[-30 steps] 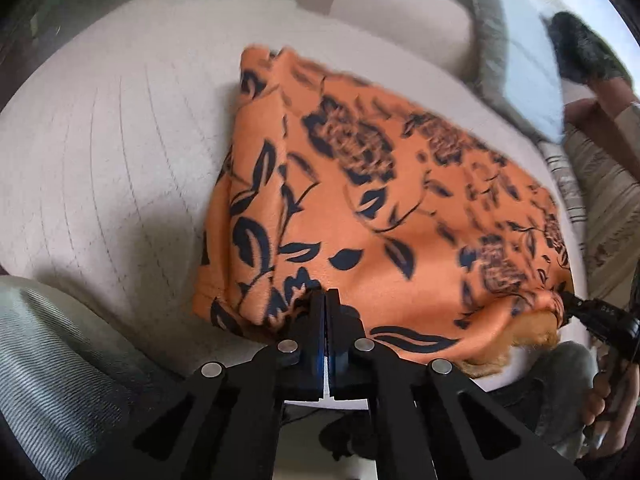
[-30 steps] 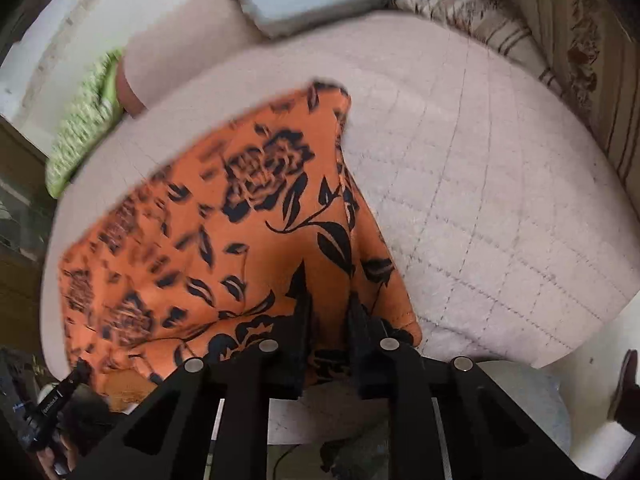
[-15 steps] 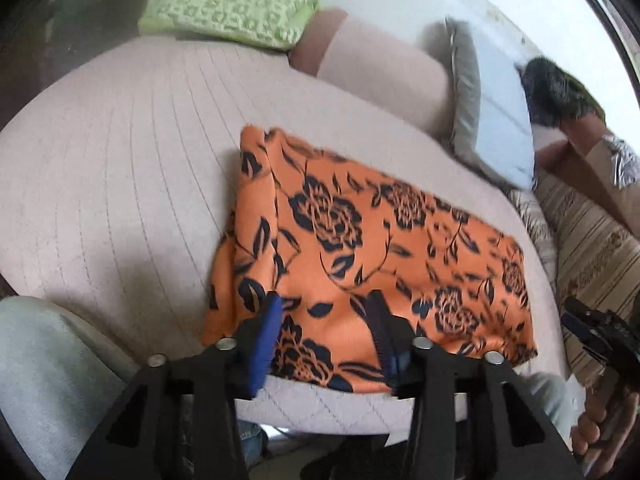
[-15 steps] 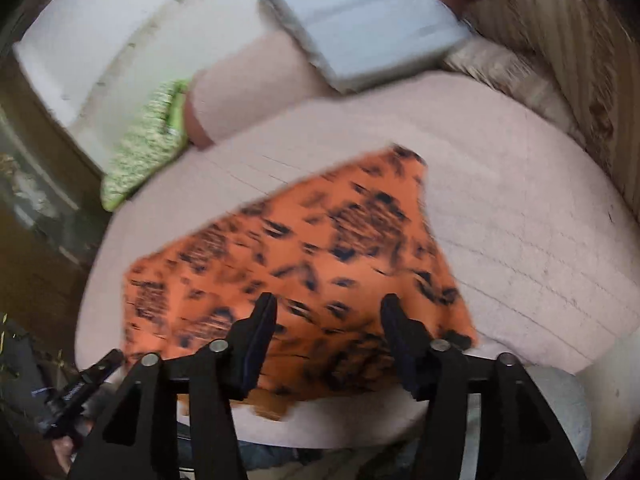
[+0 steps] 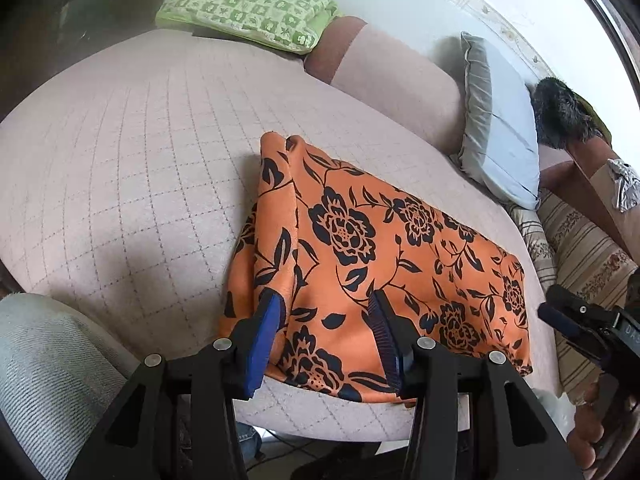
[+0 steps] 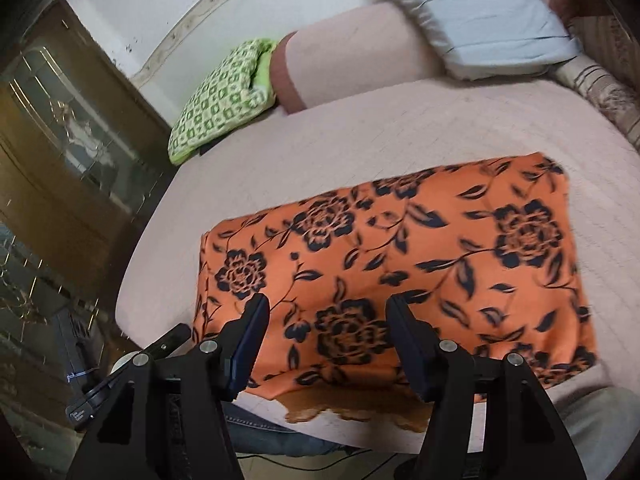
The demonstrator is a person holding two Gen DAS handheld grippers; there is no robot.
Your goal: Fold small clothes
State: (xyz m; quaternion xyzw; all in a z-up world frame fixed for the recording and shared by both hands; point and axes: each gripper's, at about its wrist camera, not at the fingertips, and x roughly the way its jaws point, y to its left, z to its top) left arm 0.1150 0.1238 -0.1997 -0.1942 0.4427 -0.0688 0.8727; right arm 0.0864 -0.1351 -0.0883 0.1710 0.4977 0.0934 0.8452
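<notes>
An orange garment with a black flower print [image 5: 372, 264] lies folded in a rough rectangle on the pale quilted cushion [image 5: 132, 168]. Its near edge hangs slightly over the cushion's front. My left gripper [image 5: 326, 306] is open and empty, just above the garment's near left part. My right gripper [image 6: 326, 308] is open and empty, above the garment's [image 6: 400, 264] near edge. In the left wrist view the right gripper [image 5: 560, 312] shows beside the garment's right end.
A green patterned pillow [image 5: 248, 8], a pink bolster [image 5: 392, 76] and a grey-blue pillow [image 5: 500, 136] line the back of the cushion. A striped cushion [image 5: 584, 256] lies at the right. A dark wooden cabinet [image 6: 72, 168] stands at the left.
Both grippers were shut on the garment's near edge one second ago. They have opened, let it go and drawn back and up. The garment now lies flat.
</notes>
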